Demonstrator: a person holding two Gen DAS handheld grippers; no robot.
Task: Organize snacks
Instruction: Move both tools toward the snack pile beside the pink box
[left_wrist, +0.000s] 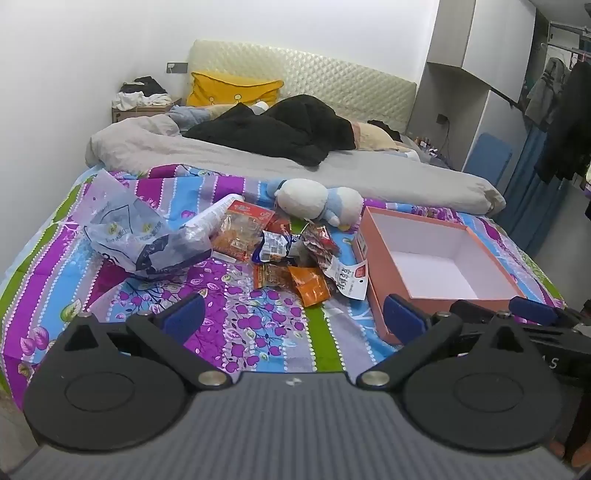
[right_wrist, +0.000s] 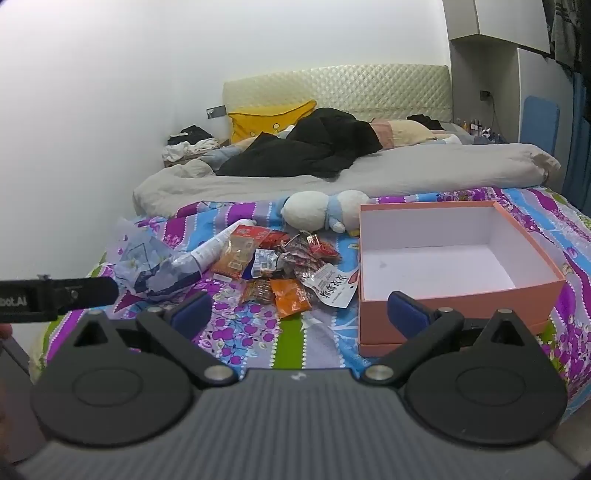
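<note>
Crinkled foil and plastic snack packets (left_wrist: 291, 258), orange, red and white, heaped on floral bedspread (left_wrist: 236, 325) left of open pink box (left_wrist: 384, 284), left gripper (left_wrist: 293, 314) jaws wide, empty; right wrist view, same packets (right_wrist: 288, 273) beside white-lined box (right_wrist: 461, 295), right gripper (right_wrist: 301, 312) jaws wide, empty.

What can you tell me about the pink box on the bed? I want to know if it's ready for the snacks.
The pink box is a shallow rectangular carton, apparently cardboard, salmon-pink outside and white inside. It has no lid on, sits upright and open-topped, and nothing lies in it. It rests flat on the flowered bedspread, right of the snack pile; a white printed packet lies against or very near its left wall. Neither gripper touches it.
</note>
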